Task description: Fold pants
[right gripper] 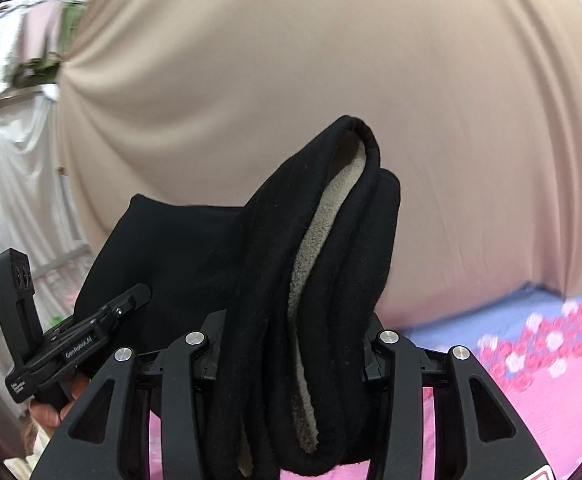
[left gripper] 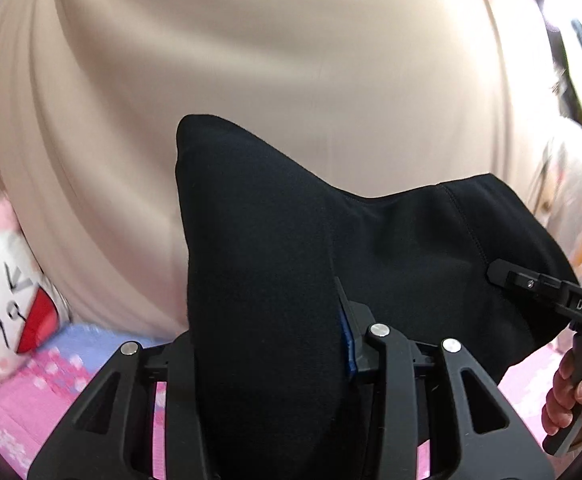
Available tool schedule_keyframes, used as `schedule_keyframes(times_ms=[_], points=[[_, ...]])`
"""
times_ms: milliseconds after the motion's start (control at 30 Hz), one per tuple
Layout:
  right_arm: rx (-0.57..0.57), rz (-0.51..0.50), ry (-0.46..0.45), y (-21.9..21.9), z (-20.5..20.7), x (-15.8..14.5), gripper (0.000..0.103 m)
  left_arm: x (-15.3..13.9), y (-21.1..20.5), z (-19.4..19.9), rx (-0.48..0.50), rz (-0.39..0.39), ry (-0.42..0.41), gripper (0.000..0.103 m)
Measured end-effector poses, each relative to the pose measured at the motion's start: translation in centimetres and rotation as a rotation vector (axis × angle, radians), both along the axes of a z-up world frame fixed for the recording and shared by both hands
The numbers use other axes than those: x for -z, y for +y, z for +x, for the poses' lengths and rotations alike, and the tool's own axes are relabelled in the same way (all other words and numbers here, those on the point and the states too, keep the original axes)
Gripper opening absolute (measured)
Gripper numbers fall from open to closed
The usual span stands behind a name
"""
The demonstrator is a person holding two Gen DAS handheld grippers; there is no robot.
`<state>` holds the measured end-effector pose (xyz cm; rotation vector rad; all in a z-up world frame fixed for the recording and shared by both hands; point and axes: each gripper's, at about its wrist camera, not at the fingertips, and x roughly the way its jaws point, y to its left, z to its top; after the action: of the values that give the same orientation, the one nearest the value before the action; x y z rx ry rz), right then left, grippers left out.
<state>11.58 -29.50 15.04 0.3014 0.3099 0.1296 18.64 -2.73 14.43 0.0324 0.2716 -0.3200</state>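
Black fleece-lined pants [right gripper: 323, 288] hang bunched between the jaws of both tools, lifted above the bed. Nearest in the right wrist view, the right hand-held gripper [right gripper: 291, 344] pinches a thick roll of several layers, the pale plush lining showing along the inside of the fold. In the left wrist view, the left hand-held gripper [left gripper: 275, 344] is clamped on another gathered edge, a blue pad just visible against the cloth. The fabric spans between the two grips in a sagging sheet, with a stitched seam running down it.

By the look of it, the garment is soft, limp and fairly bulky, with a matte, grippy knit outside and fuzzy pile inside; it should drape rather than hold shape, and it is unlikely to slip. Edges and corners seem the sensible places to hold.

Below lies a pink and blue floral bedspread [right gripper: 531, 380]. A white cartoon pillow [left gripper: 7, 304] sits at the left. Beyond, a beige curtain [left gripper: 291, 48] falls in smooth folds.
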Motion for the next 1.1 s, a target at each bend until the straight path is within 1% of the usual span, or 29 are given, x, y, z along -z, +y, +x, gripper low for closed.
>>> schedule_keyframes(times_ms=[33,133,267,333,400,467,567,633,700,767,833,933,1033,1100], points=[[0.009,0.009,0.027,-0.8,1.2,1.6,0.041,1.2,-0.5,1.6,-0.004,0.005,0.03,0.036],[0.032,0.045,0.111,-2.8,4.4,6.3,0.041,6.2,-1.7,6.4,-0.009,0.03,0.138,0.036],[0.055,0.089,0.207,-4.8,7.7,11.9,0.041,11.6,-2.8,10.1,-0.023,0.068,0.241,0.036],[0.062,0.092,0.257,-5.1,9.1,14.4,0.041,14.2,-3.2,11.6,-0.033,0.089,0.283,0.036],[0.066,0.1,0.303,-5.6,10.2,16.7,0.041,16.0,-3.3,12.3,-0.038,0.102,0.315,0.036],[0.065,0.107,0.34,-5.9,11.0,18.3,0.041,17.5,-2.9,12.8,-0.041,0.107,0.345,0.036],[0.071,0.091,0.404,-5.9,12.0,20.9,0.041,19.9,-2.8,13.6,-0.047,0.12,0.386,0.037],[0.08,0.082,0.434,-6.0,12.3,22.0,0.041,21.0,-2.4,13.8,-0.051,0.119,0.401,0.037],[0.075,0.119,0.454,-6.4,12.3,22.3,0.042,21.2,-2.2,13.7,-0.042,0.11,0.408,0.038],[0.082,0.119,0.462,-6.4,12.3,22.6,0.042,21.3,-2.0,13.9,-0.044,0.106,0.408,0.038],[0.088,0.109,0.474,-6.2,12.3,22.6,0.044,21.4,-2.2,13.6,-0.051,0.119,0.401,0.039],[0.09,0.133,0.492,-6.3,12.4,22.9,0.047,21.7,-2.2,13.7,-0.054,0.116,0.412,0.042],[0.09,0.156,0.503,-6.6,12.7,22.9,0.052,21.7,-1.7,14.3,-0.058,0.095,0.432,0.048],[0.086,0.172,0.511,-6.7,12.7,23.0,0.059,21.9,-1.4,14.5,-0.07,0.073,0.448,0.057]])
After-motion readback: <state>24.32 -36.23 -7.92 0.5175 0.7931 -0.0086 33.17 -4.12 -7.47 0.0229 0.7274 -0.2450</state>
